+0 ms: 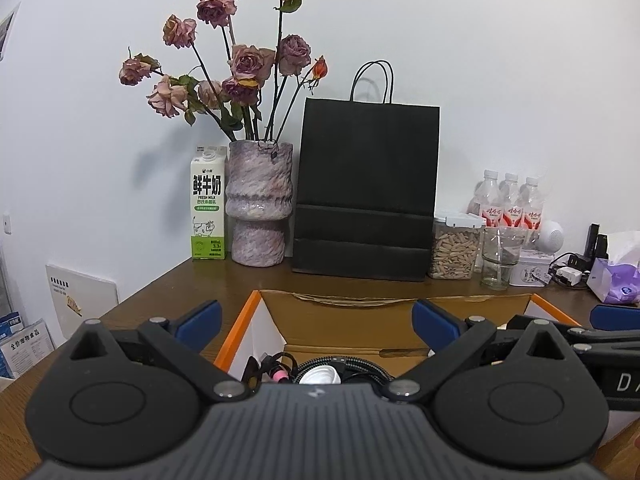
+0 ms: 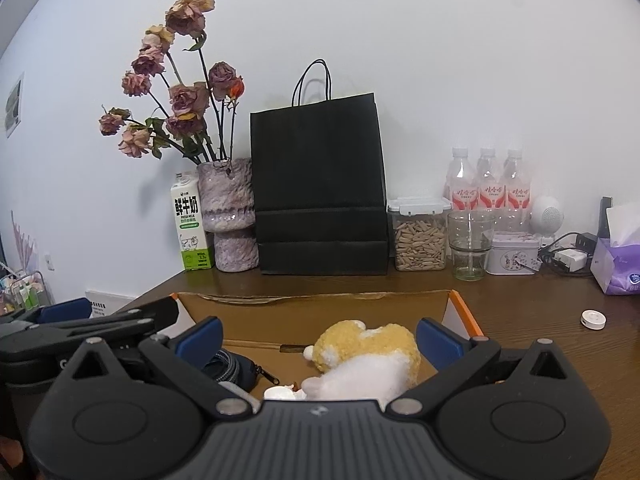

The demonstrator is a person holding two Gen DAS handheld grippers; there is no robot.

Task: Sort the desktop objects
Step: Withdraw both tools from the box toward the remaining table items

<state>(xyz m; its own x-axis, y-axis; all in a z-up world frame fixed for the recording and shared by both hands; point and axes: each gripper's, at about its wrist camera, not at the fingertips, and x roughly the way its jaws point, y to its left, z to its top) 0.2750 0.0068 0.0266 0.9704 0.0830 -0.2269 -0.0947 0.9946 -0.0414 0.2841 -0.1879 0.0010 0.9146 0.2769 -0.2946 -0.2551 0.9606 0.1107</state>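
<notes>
Plush toy (image 2: 366, 360) in cardboard box (image 2: 320, 312) looks soft, light; pinch its body; both left gripper (image 1: 316, 322) and right gripper (image 2: 319, 338) gape empty.

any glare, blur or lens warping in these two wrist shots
Left wrist view: sharp, even light, soft shadow of the roses on the wall, fisheye bends the desk edge and darkens the corners. Right wrist view: same warping, the plush toy has its white part blown out, the black bag loses detail.
</notes>
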